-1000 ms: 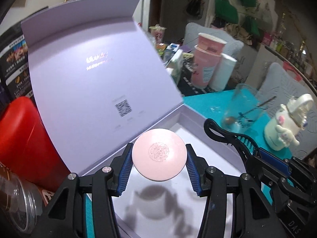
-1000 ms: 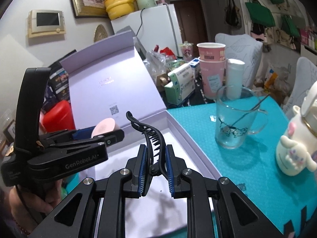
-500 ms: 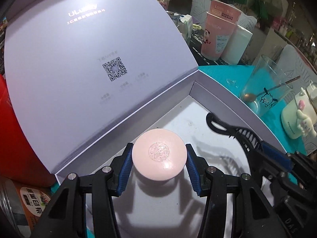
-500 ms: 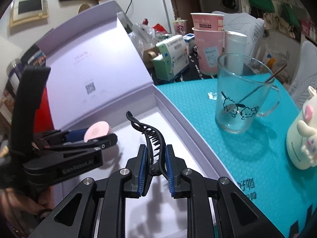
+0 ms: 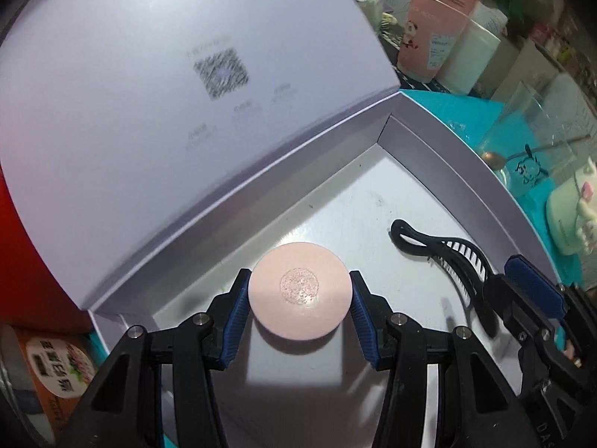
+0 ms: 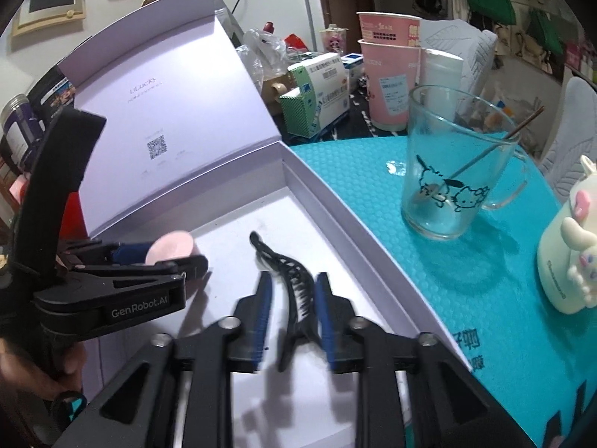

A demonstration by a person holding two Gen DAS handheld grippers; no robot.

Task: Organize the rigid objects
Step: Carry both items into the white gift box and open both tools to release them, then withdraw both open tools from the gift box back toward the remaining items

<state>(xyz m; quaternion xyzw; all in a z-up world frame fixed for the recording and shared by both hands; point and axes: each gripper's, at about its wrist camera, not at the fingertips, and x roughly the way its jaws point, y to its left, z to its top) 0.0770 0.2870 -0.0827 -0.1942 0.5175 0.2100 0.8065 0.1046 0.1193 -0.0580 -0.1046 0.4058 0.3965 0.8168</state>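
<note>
Gripping the pink round compact [image 5: 300,290] by its edges, the left gripper [image 5: 299,308] sits low inside the open lavender box [image 5: 440,156], compact just over the box floor. Black hair clip [image 6: 294,283] lies on the floor w/ the right gripper [image 6: 293,308] around it, fingers spread w/ gaps on both sides. Beyond the right gripper, to its right on the teal mat [image 6: 485,291]: glass mug [image 6: 447,171] w/ spoon, pink cups [image 6: 388,74] behind.

Two close wrist views down into one shared open box [image 5: 440,156] [image 6: 335,201].
</note>
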